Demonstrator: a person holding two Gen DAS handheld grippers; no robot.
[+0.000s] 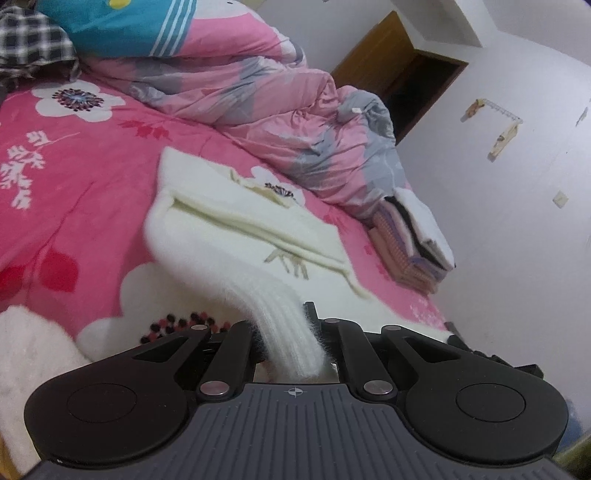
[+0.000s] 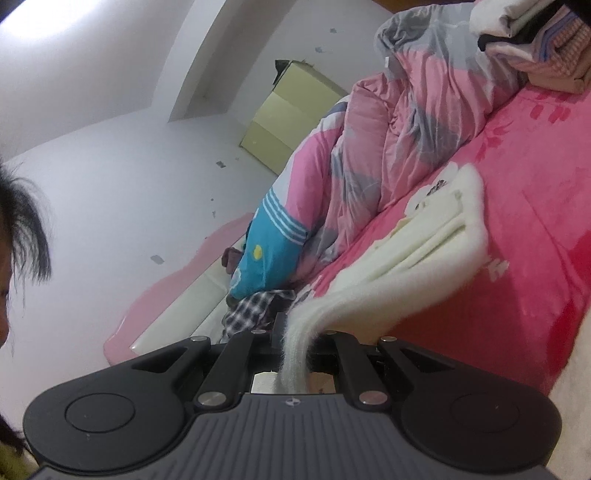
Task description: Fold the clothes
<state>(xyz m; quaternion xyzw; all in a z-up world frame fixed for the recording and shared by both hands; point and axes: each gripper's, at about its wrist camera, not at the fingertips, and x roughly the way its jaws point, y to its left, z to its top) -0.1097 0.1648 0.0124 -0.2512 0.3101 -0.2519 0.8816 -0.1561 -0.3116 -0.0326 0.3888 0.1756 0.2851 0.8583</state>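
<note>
On my left wrist feed the left gripper (image 1: 286,332) is clamped on a ribbed, fuzzy edge of the white sweater (image 1: 229,221), the knit bunched between the black fingers and spilling back toward the lens. On the right wrist feed the right gripper (image 2: 295,339) is likewise pinched shut on a thinner, hairy strip of the same white sweater (image 2: 424,251). From both grips the cloth rises off the bed and runs out to the rest of the garment, which lies partly folded on the pink floral bedspread (image 1: 74,177), with layered cream edges showing along its upper side. The fabric looks soft and long-piled, blurred near the grips. Only the left view shows a second fluffy white piece (image 1: 33,354) at the near left, and a stack of folded clothes (image 1: 417,243) to the right of the sweater at the bed's edge; on the right view that stack (image 2: 535,40) is just a cropped corner at the top. Only the right view gives me a person's dark hair (image 2: 26,229) at the left margin, and a pale yellow cabinet (image 2: 291,122) against the far wall. Farther back, both feeds show the rumpled pink and grey quilt (image 1: 280,110), the blue pillow (image 1: 122,26) and a checked garment (image 1: 33,44); the left view alone shows a brown wooden door frame (image 1: 399,70) beyond.
</note>
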